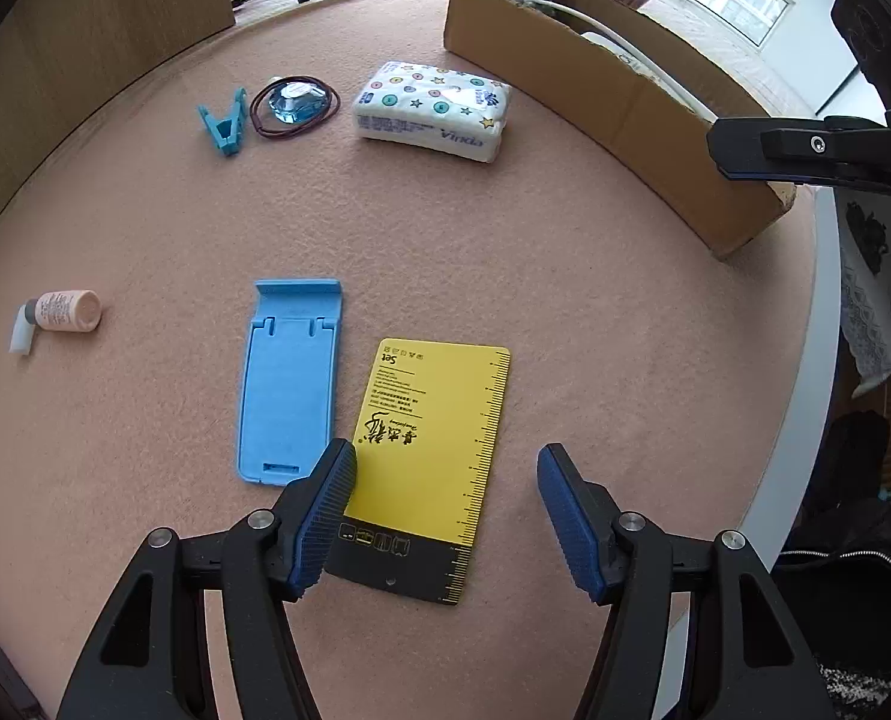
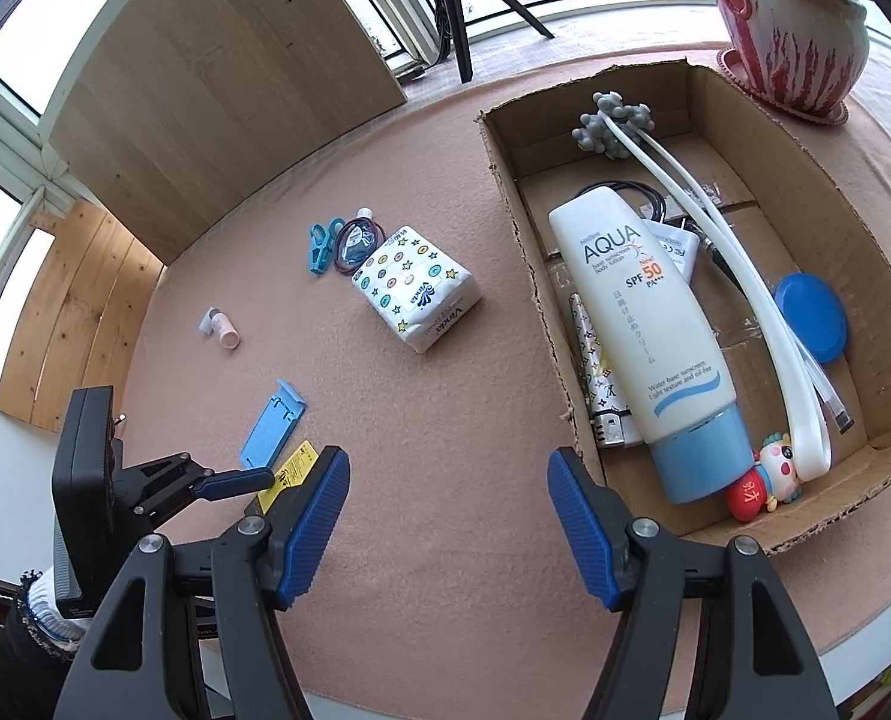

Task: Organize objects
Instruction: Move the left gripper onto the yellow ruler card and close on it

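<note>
My left gripper hovers open over a yellow and black ruler card lying flat on the pink mat; nothing is held. A blue phone stand lies just left of the card. Farther off are a tissue pack, a blue clip, a blue gem inside a hair tie and a small pink bottle. My right gripper is open and empty above bare mat, left of the cardboard box. The box holds a sunscreen tube, a white hose, a blue lid and a toy.
A potted plant stands behind the box. A wooden board leans at the mat's far side, with a tripod beyond it. The table's white edge runs along the right. The left gripper shows at the right wrist view's lower left.
</note>
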The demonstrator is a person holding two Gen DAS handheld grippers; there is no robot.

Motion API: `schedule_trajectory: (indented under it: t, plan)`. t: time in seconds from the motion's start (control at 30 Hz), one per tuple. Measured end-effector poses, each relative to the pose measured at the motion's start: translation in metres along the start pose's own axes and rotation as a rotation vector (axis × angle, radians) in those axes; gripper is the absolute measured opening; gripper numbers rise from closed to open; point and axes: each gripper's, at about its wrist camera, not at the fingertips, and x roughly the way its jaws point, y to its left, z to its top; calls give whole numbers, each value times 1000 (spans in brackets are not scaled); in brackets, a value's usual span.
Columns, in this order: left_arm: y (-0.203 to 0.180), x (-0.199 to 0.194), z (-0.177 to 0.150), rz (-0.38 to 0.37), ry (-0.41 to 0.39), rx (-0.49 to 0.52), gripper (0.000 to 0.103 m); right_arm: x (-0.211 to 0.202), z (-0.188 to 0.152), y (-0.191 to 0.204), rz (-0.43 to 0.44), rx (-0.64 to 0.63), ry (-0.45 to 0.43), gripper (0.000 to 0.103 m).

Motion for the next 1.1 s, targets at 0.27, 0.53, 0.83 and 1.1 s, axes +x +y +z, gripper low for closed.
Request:
schedule_trajectory:
  t: [0.27,0.53,0.83,1.1]
  plan:
    - [9,-10,-36,47,-12,-105,70,0,0,-2,13,-9,4,65]
    - [-22,-12,-37,-16,-31,-152,72,2,3,1,14,-34,17,66]
    - [-52,-2,-8,63,-25,-140,72,1,4,0,27,-50,31,66]
    - [-72,-5,-5,113,-18,-87,55,-2,2,-5,52,-45,33,66]
